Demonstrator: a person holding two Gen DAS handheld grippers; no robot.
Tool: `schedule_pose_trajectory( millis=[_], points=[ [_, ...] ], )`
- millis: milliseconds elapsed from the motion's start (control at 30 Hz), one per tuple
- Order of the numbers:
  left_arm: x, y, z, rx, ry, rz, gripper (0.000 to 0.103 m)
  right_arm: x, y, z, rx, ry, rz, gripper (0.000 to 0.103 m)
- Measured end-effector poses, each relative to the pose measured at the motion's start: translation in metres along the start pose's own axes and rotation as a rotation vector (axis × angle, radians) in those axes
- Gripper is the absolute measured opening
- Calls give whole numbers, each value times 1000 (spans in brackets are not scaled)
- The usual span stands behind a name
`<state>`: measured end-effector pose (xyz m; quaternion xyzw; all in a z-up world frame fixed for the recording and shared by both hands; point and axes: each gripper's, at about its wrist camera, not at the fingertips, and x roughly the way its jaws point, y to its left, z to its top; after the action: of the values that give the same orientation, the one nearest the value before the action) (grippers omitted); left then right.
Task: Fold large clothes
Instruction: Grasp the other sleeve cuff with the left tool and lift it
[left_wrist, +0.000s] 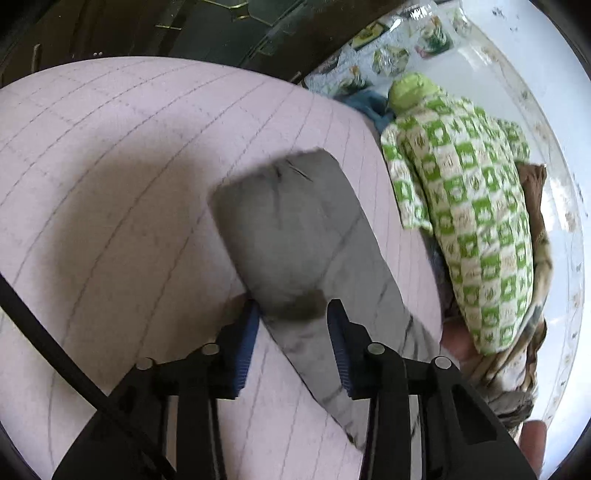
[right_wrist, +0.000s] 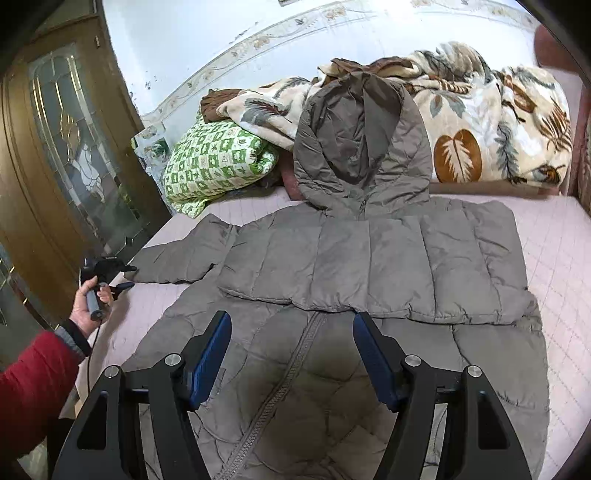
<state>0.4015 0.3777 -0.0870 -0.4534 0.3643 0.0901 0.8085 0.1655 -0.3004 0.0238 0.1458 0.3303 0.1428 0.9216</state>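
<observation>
Your grey puffer jacket (right_wrist: 332, 266) lies spread on the pink checked bed cover (right_wrist: 554, 258), zipper side up. One sleeve is folded across the chest. The hood (right_wrist: 358, 147) points toward the far edge of the bed, resting against the pile there. The other sleeve (right_wrist: 181, 254) stretches out toward the bed's left edge, and its cuff (left_wrist: 291, 306) sits between the blue pads of your left claw (left_wrist: 293, 325). No earlier picture is here to show motion; the pads stand just beside the cuff on both sides, and you cannot tell from the blurred view whether they press it.

Your right claw (right_wrist: 291, 354) hangs released over the jacket's lower front, near the zipper (right_wrist: 291, 369), with its fingers apart and nothing between them.

Your left hand (right_wrist: 88, 299), in a red sleeve (right_wrist: 33, 391), holds the left claw's handle at the bed's left edge.

Along the far edge of the bed lie a green-and-white checked quilt (right_wrist: 218, 166) and a leaf-patterned blanket (right_wrist: 480, 122), touching each other. A brown door (right_wrist: 44, 166) with a glass panel stands beyond the left edge.
</observation>
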Motion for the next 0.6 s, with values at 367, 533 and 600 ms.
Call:
schedule_pose_trajectory(
  millis=[367,533,600],
  points=[
    [22,-10,15,10,-122,-50,12,10,-10,0,49,4,-5,73],
    [12,-24,14,59,-136,-55,10,9,-13,2,61,-6,-8,73],
    [-1,-37,12,100,-149,-69,10,4,-15,3,66,-24,-11,73]
  ],
)
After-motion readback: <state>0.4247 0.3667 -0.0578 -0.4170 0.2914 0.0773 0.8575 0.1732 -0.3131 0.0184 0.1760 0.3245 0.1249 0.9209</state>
